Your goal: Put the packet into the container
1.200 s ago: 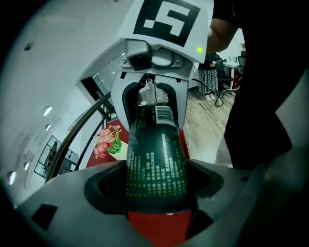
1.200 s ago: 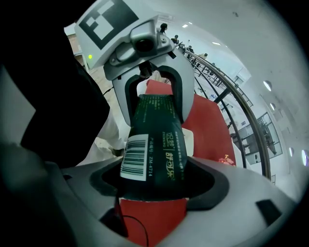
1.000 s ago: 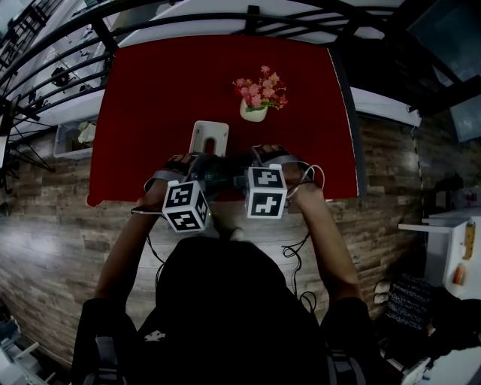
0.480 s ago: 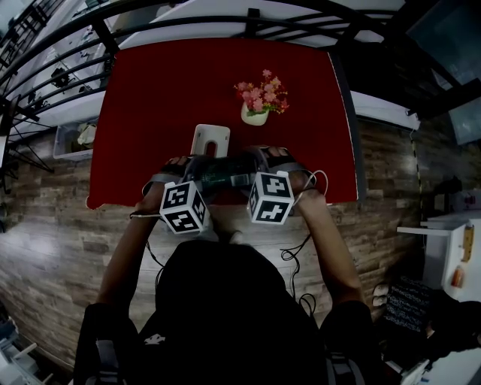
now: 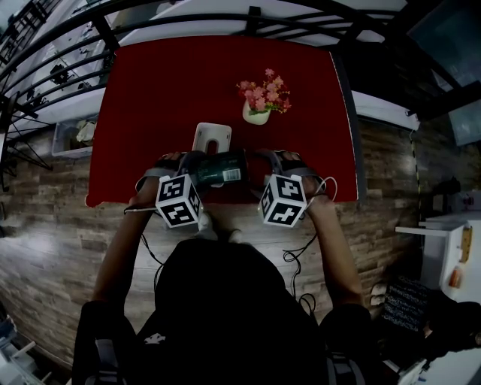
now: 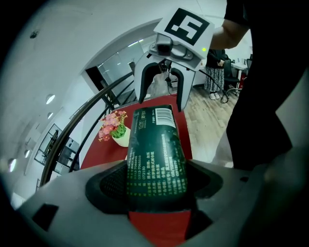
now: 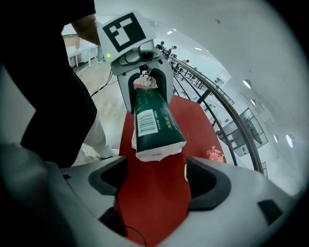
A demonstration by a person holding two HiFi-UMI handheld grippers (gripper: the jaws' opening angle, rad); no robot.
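Packet [image 5: 218, 167], dark green, held level above the near edge of a red tabletop [image 5: 150, 98], one end clamped in the left gripper [image 6: 155, 185] jaws. Jaws of the right gripper [image 7: 157, 181] stand apart, the other end just ahead, apparently untouched. White container [image 5: 211, 137] sits just beyond

A red-covered worktop [image 5: 150, 98] stands on a wood-plank floor [image 5: 45, 225]. Beyond the worktop's far edge runs a black railing [image 5: 195, 20]. Right of the worktop stands a white cabinet [image 5: 449, 248].

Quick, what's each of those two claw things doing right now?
Left gripper: closed on the green packet.
Right gripper: open, empty; the packet's end hangs just ahead of it.
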